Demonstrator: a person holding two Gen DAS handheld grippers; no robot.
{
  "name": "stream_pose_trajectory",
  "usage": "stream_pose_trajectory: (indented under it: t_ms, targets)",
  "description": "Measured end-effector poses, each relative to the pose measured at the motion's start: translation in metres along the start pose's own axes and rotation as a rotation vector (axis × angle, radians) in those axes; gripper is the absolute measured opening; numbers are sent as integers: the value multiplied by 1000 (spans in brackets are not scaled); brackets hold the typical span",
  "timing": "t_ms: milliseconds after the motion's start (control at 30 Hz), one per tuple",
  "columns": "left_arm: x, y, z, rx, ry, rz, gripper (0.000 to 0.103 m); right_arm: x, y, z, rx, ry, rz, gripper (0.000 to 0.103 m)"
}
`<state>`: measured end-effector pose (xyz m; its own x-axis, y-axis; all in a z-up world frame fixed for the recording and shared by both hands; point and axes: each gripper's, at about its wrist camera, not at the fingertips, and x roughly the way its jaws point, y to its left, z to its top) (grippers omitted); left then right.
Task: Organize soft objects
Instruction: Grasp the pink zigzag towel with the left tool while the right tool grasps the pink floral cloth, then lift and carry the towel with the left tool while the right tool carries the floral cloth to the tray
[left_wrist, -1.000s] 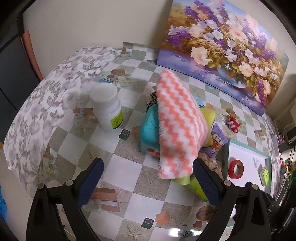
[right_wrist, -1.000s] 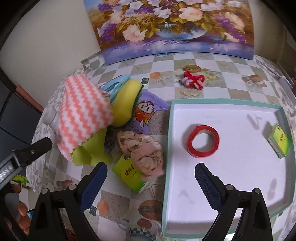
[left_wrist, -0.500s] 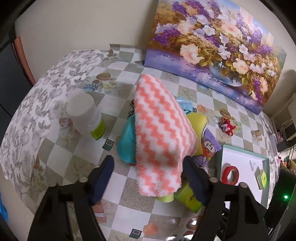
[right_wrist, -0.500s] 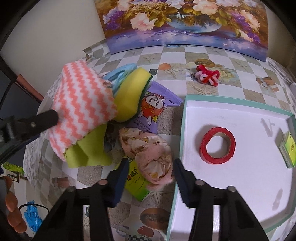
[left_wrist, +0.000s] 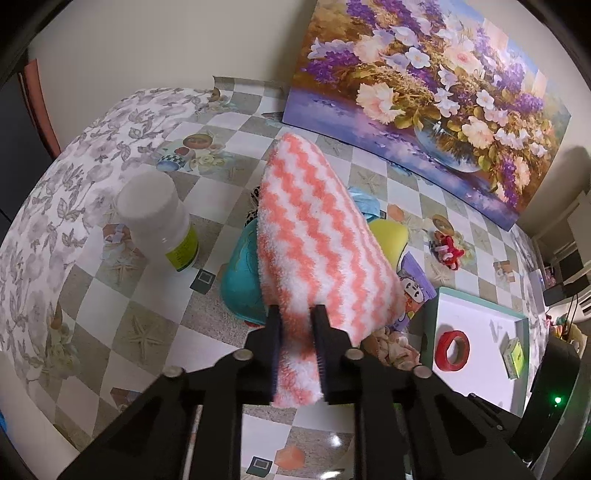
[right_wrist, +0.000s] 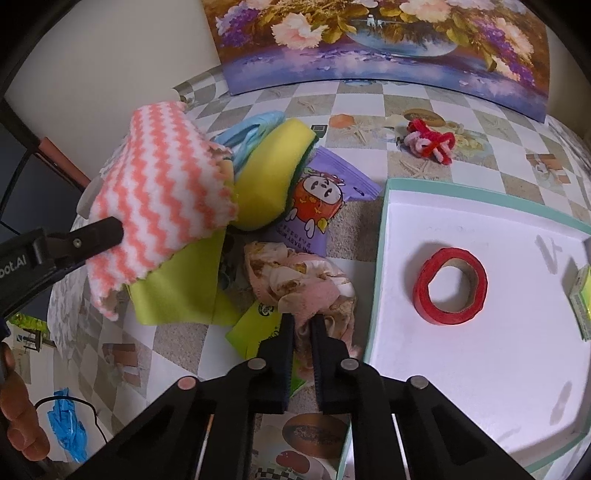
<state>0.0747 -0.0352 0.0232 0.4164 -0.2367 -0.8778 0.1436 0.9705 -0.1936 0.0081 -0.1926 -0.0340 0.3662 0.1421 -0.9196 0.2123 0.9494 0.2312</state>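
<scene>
My left gripper (left_wrist: 297, 325) is shut on the near edge of an orange-and-white zigzag cloth (left_wrist: 314, 236), which drapes over a pile of soft things; the cloth also shows in the right wrist view (right_wrist: 159, 195). My right gripper (right_wrist: 302, 328) is shut on a crumpled pink floral cloth (right_wrist: 299, 280) lying beside the tray. The pile holds a yellow sponge (right_wrist: 273, 184), a lime-green cloth (right_wrist: 177, 288), a light blue cloth (right_wrist: 251, 129) and a teal item (left_wrist: 243, 284).
A white tray with a teal rim (right_wrist: 384, 236) holds a red tape roll (right_wrist: 450, 288) and a small green box (right_wrist: 581, 295). A white bottle (left_wrist: 159, 225) stands at left. A purple snack bag (right_wrist: 325, 195), a green packet (right_wrist: 255, 328), a red-pink pipe-cleaner toy (right_wrist: 430, 142) and a painting (left_wrist: 424, 66) are nearby.
Both grippers moved forward and closed from wide open: the left onto the zigzag cloth's edge, the right onto the pink floral cloth.
</scene>
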Motion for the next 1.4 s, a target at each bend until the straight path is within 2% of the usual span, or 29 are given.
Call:
stream_pose_trajectory:
  t_ms: [167, 667, 1067, 1400]
  targets:
    - [-7, 5, 1, -25, -30, -17, 10, -2, -1, 0, 6, -7, 18, 4]
    - [-34, 4, 6, -29, -145, -89, 7, -28, -1, 6, 14, -87, 67, 4]
    - [-76, -8, 9, 20, -346, -164, 6, -69, 0, 7, 28, -218, 111, 4]
    - [-116, -18, 4, 58, -503, -208, 6, -92, -10, 6, 57, -290, 132, 4]
